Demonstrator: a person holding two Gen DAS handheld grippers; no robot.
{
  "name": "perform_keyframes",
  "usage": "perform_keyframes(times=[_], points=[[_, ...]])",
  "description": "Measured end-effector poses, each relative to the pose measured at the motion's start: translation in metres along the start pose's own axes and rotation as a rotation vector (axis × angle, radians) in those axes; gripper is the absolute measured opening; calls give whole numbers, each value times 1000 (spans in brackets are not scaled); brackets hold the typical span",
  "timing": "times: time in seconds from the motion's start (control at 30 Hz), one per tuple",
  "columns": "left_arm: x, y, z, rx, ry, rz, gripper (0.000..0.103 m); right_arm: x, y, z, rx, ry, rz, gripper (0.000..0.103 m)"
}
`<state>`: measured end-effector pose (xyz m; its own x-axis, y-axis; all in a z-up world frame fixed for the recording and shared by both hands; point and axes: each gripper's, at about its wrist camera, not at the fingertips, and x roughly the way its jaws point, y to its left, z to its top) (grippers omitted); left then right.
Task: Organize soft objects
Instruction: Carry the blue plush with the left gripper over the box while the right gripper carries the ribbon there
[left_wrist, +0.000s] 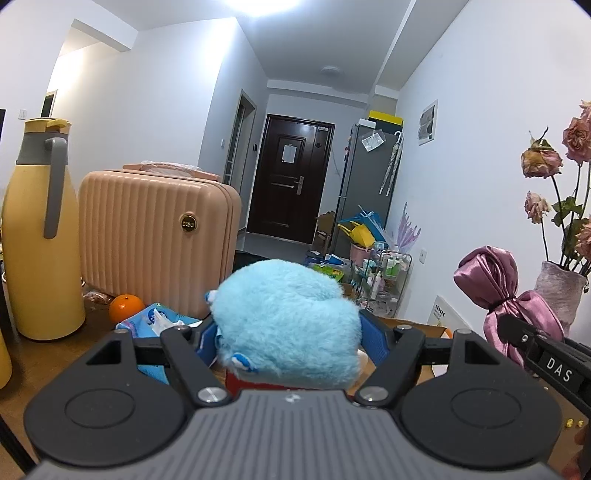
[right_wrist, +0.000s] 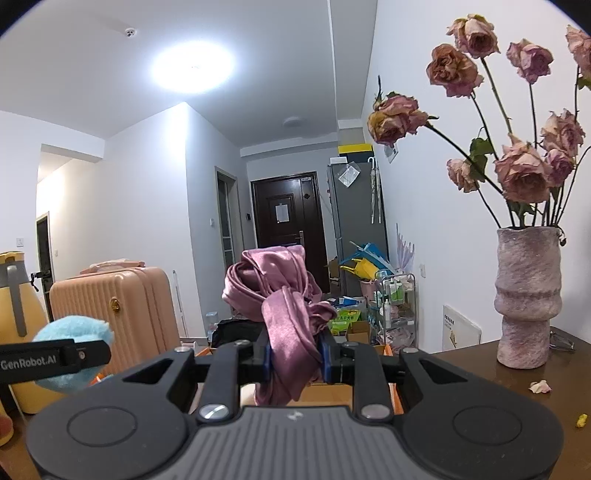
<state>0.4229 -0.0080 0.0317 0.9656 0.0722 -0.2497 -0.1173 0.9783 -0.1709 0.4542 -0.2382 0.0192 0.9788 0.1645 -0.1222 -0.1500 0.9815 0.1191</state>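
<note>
Left claw (left_wrist: 288, 343) is gripping the blue plush (left_wrist: 284, 317), right claw (right_wrist: 295, 354) is clenching the satin scarf (right_wrist: 280, 306); both are being carried (probably toward a container), needing a clear drop spot next.

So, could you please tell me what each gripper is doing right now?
Left gripper: closed on the blue plush toy.
Right gripper: closed on the pink satin cloth.

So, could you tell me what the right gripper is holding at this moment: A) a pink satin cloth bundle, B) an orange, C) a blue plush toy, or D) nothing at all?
A: the right gripper is shut on the pink satin cloth bundle, while the blue plush toy sits in the left gripper.
</note>
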Motion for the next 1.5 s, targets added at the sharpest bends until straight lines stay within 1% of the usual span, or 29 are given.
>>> perform_keyframes(times=[0.3,0.47,0.9,1.13,1.5], points=[[24,1,4,-3,0,7,75,30,2,3,4,28,12,23],[39,-3,5,1,4,13,75,45,5,4,-19,44,10,23],[69,-10,6,25,10,31,75,78,9,-1,-52,100,-14,23],[86,-13,6,48,28,27,75,92,10,-6,-76,132,-29,23],[115,-14,0,94,65,58,75,116,11,-19,-106,209,-37,23]])
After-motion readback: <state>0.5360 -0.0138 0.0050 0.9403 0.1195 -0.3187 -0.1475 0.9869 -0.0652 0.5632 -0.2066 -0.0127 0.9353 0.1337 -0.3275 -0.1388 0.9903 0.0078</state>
